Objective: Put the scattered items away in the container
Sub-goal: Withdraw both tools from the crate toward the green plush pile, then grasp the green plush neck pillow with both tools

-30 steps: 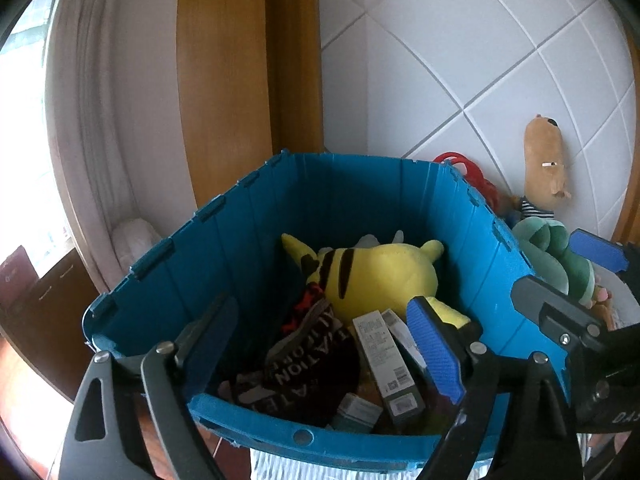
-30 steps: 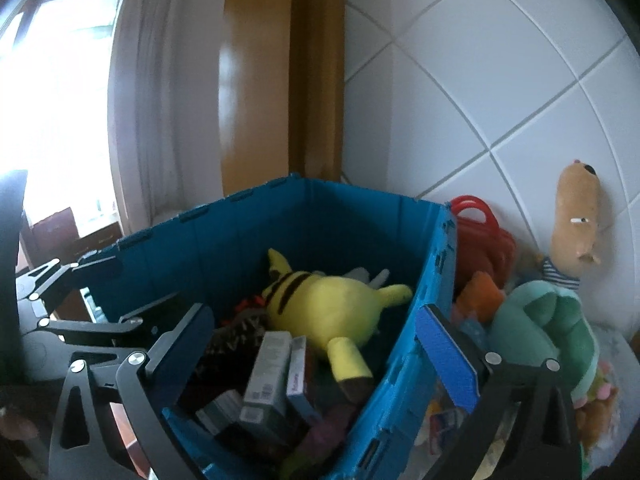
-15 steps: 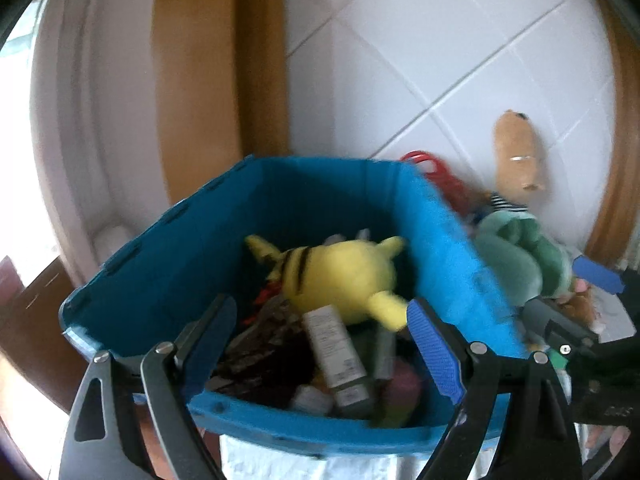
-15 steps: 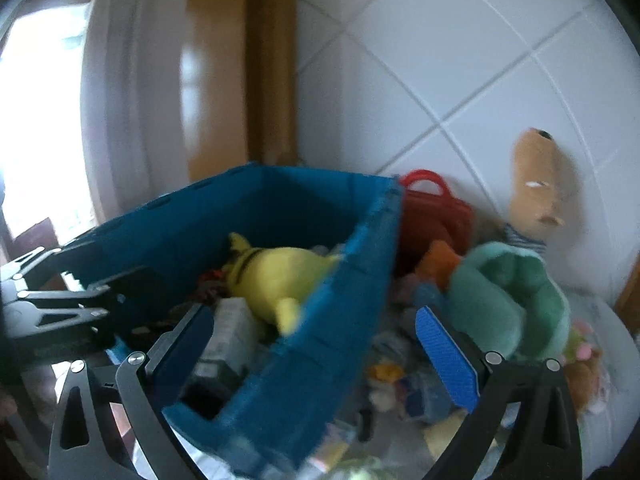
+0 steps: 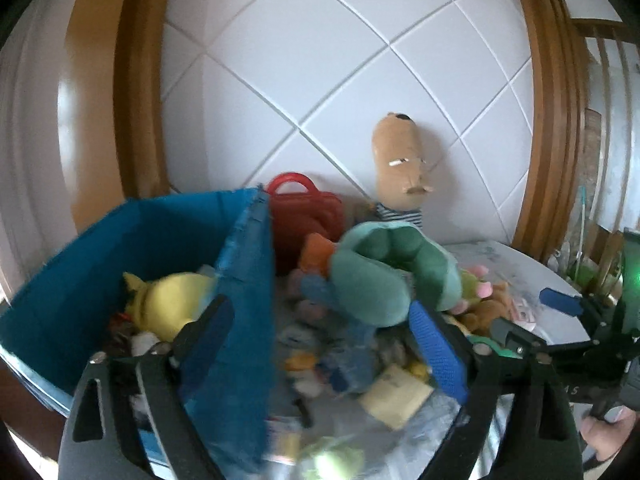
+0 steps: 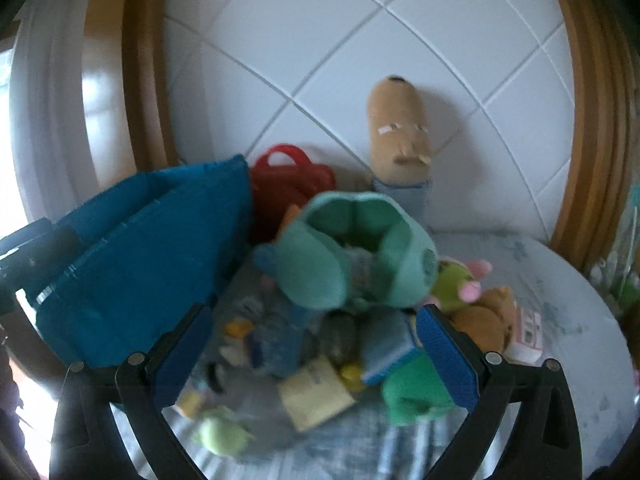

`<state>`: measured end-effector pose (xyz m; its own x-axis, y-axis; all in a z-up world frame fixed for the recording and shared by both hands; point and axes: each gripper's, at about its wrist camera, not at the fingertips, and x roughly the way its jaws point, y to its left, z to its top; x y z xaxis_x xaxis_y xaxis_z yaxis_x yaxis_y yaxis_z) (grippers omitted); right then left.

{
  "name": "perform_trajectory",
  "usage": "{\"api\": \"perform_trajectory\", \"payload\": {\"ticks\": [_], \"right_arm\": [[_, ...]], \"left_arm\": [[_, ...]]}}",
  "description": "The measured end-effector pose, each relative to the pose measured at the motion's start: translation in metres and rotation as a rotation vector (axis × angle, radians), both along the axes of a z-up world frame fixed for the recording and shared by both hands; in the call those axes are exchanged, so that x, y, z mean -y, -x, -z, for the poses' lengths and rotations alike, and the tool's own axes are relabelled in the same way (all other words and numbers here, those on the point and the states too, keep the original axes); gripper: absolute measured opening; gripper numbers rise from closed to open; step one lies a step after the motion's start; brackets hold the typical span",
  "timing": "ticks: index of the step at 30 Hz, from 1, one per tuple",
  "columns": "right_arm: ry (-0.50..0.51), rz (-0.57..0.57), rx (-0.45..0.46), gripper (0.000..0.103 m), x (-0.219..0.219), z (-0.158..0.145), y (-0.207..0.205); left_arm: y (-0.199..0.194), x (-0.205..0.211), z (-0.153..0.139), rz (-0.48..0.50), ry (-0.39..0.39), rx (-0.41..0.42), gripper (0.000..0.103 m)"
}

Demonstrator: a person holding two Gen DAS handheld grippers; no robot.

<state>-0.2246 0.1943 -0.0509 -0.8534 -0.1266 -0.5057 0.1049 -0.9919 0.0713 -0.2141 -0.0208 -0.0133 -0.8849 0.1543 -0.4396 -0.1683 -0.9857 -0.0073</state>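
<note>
Blurring small toys [image 6: 280,344], yellow plush [image 5: 168,304] half-hidden in bin [image 5: 240,280]

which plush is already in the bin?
The yellow plush, lying inside the blue bin. The green plush and tan plush sit outside it on the table.

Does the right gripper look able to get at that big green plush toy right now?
Probably yes. The right gripper is open and empty, and the green plush toy sits on top of the pile, nothing covering it.
</note>
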Motion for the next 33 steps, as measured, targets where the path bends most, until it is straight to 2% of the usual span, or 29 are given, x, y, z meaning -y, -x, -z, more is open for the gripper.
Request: {"api": "perform_trajectory", "payload": {"ticks": [3,7,10,14,20,25,29,33], "right_arm": [[-0.008,-0.022,0.020,0.103,-0.044,0.011,0.008],[0.000,0.010,0.059,0.103,-0.094,0.025,0.019],[0.016,0.027,0.071,0.103,-0.119,0.030,0.026],[0.039,0.052,0.072,0.103,-0.146,0.030,0.035],[0.022,0.066,0.078,0.103,-0.154,0.019,0.074],[0.045,0.070,0.097,0.103,-0.152,0.014,0.128],[0.059,0.063,0.124,0.103,-0.146,0.020,0.177],[0.060,0.054,0.164,0.103,-0.139,0.033,0.225]], "left_arm": [[0.010,-0.041,0.020,-0.031,0.017,0.058,0.099],[0.025,-0.082,0.048,-0.056,0.024,0.158,0.099],[0.036,-0.100,0.060,-0.067,0.047,0.201,0.099],[0.054,-0.114,0.062,-0.072,0.065,0.210,0.099],[0.102,-0.124,0.060,-0.070,0.057,0.219,0.099],[0.157,-0.129,0.065,-0.085,0.064,0.250,0.099],[0.201,-0.133,0.071,-0.100,0.057,0.283,0.099],[0.244,-0.137,0.092,-0.111,0.046,0.337,0.099]]}}
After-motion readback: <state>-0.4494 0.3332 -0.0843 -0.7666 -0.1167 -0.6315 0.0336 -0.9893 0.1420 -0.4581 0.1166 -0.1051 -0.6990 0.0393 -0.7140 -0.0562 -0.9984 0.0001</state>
